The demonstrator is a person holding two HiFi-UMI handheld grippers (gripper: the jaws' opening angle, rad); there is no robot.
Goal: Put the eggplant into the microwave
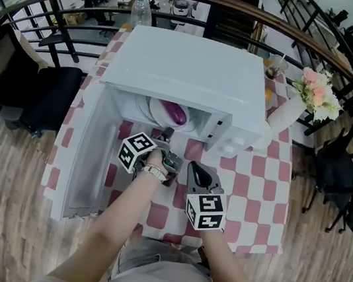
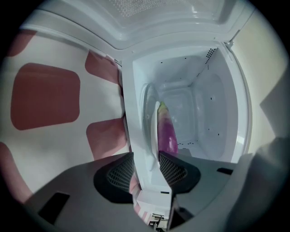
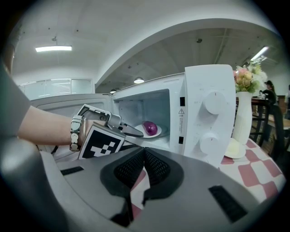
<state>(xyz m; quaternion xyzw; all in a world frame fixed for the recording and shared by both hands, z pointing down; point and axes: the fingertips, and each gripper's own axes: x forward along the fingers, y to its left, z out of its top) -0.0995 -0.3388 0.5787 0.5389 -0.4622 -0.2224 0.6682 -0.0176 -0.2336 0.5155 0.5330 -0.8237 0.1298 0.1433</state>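
The purple eggplant (image 1: 173, 112) lies on the round glass plate (image 1: 151, 109) inside the white microwave (image 1: 194, 73), whose door (image 1: 91, 149) hangs wide open at the left. My left gripper (image 1: 166, 135) is at the mouth of the oven, just short of the plate, open and rolled on its side. In the left gripper view the eggplant (image 2: 166, 129) lies beyond the pads (image 2: 174, 170), and the oven's white front sill (image 2: 147, 181) shows between them. My right gripper (image 1: 198, 171) hovers over the checked tablecloth in front of the control panel, shut with nothing in it (image 3: 144, 165).
A white vase of pink flowers (image 1: 318, 94) stands at the microwave's right, a water bottle (image 1: 141, 9) behind it. The table has a red and white checked cloth (image 1: 261, 198). A black chair (image 1: 49, 99) stands left of the table, with a curved railing behind.
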